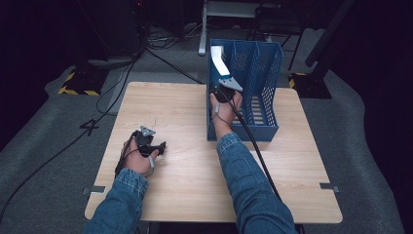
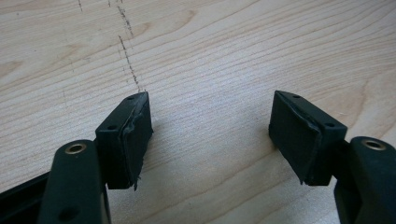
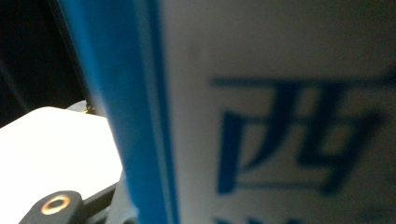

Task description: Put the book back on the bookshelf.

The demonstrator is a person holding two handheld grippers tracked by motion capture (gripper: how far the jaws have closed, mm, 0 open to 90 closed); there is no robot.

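High view: right gripper (image 1: 225, 87) at upper centre pinched an upright white book (image 1: 218, 59) in blue rack (image 1: 268, 127); left gripper (image 1: 152, 147) lay spread, lower left.

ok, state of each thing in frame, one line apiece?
left gripper: open, nothing between the jaws, low over the bare table.
right gripper: at the blue file rack, by a white-and-blue book; grip state not visible.
book: standing tilted in the rack's left compartment.
blue file rack: upright on the table's far right.

Blurred blue print (image 3: 299, 149), perhaps a label
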